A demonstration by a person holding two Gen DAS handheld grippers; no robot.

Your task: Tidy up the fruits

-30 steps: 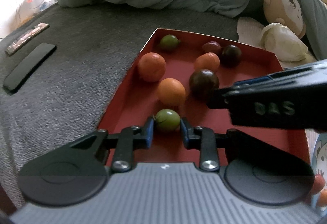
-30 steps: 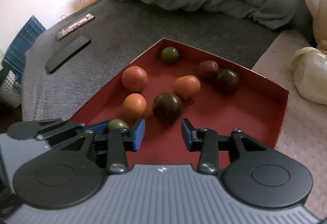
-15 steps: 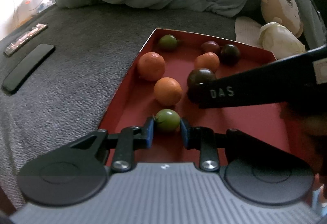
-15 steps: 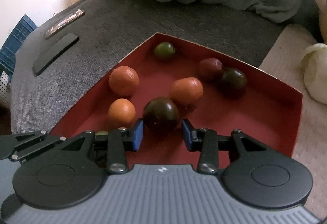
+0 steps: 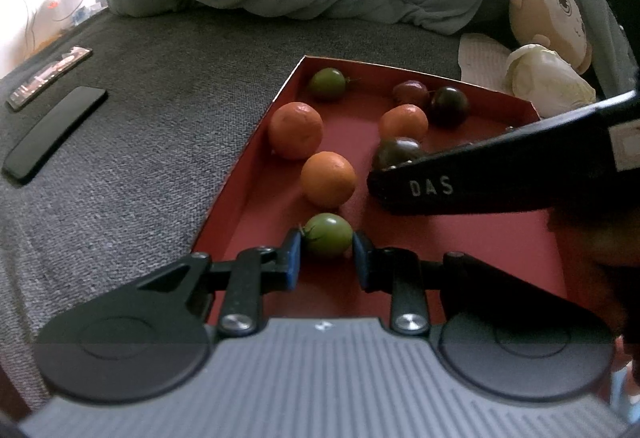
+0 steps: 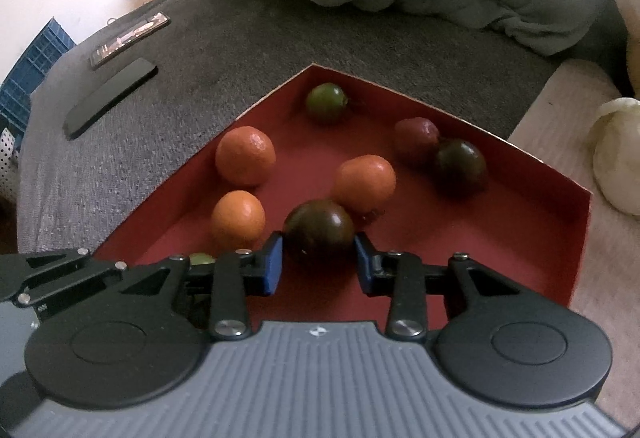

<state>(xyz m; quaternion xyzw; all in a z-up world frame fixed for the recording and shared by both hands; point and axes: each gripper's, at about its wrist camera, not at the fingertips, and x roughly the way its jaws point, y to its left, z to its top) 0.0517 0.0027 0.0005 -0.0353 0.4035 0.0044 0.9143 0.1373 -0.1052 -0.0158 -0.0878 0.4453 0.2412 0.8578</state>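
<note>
With your left gripper [image 5: 325, 257] clamped on the green tomato [image 5: 329, 234] at the red tray's [image 5: 244, 190] near edge and your right gripper [image 6: 318, 263] closing around the dark tomato [image 6: 319, 228] mid-tray, squeezing harder risks bursting either.
</note>
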